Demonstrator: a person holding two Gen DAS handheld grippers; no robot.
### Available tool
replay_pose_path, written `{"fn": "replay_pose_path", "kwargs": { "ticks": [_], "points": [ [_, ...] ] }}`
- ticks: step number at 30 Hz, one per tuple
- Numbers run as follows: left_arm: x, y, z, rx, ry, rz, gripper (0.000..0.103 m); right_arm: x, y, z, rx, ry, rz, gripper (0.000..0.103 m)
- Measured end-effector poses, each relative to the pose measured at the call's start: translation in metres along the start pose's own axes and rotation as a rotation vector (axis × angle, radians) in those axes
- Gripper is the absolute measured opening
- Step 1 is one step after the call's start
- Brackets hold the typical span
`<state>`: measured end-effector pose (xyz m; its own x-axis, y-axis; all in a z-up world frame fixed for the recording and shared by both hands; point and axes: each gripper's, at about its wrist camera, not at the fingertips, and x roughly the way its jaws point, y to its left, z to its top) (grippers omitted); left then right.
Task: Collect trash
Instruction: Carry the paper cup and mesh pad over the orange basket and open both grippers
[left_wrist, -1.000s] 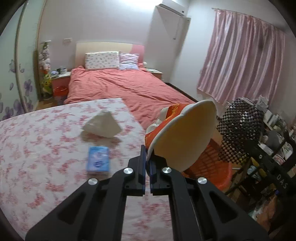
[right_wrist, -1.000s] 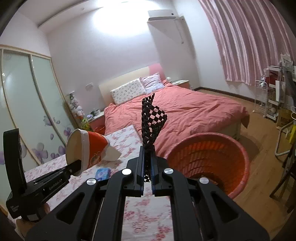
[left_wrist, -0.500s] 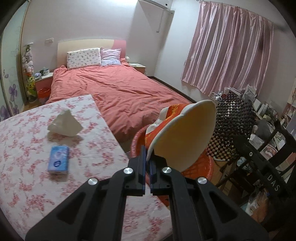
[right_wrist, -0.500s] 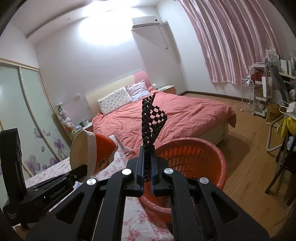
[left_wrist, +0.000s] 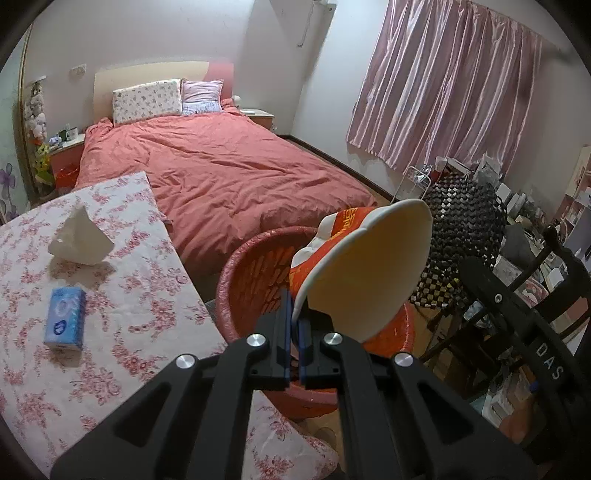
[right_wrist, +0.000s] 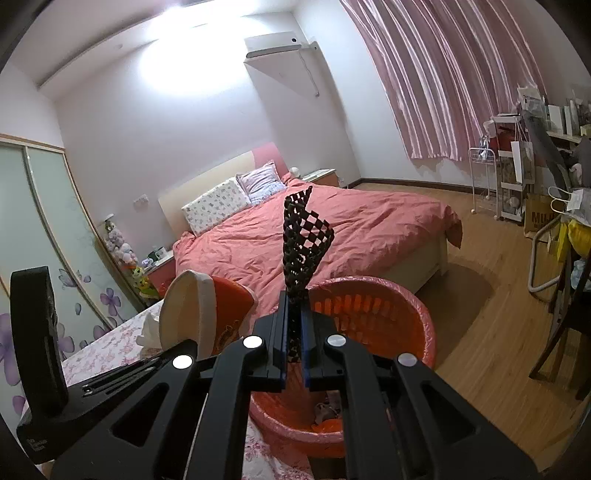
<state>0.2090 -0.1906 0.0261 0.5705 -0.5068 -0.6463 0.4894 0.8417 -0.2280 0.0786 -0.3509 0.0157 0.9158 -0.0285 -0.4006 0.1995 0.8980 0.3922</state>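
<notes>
Above the orange basket beside the floral-clothed table, you hold two pieces of trash ready to drop. Your left gripper is clenched on the rim of a paper cup, orange-printed outside and cream inside, its long axis tilting up and to the right of the fingers, mouth towards the camera. In the right wrist view your right gripper is clamped on the lower end of a black lattice sleeve (a mesh of small squares), which stands nearly upright from the jaws.

The relation that counts: in both views the basket's mouth lies just ahead of and below the fingertips, so both pieces look to hang over or close to its open top. Neither hand seems clearly nearer; the cup appears over the rim nearest the table, the sleeve nearer the middle. Letting go should send each piece down, though the cup's tilt could roll it towards the rim.

Some scraps already lie in the basket's bottom. On the table remain a crumpled white tissue and a blue tissue pack, well apart from both grippers. Beyond stand the red-covered bed, pink curtains and a dark chair; nothing blocks the drop.
</notes>
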Motion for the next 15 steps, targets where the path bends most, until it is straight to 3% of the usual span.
{"fn": "replay_pose_path", "kwargs": {
  "ticks": [7,15],
  "points": [
    [0.037,0.003,-0.005,-0.007,0.056,-0.001,0.005,0.019,-0.013,-0.003,0.014,0.037,-0.009,0.006],
    [0.058,0.018,-0.011,-0.015,0.094,0.031,0.034,0.043,-0.025,-0.014,0.061,0.139,-0.022,0.011]
  ]
}}
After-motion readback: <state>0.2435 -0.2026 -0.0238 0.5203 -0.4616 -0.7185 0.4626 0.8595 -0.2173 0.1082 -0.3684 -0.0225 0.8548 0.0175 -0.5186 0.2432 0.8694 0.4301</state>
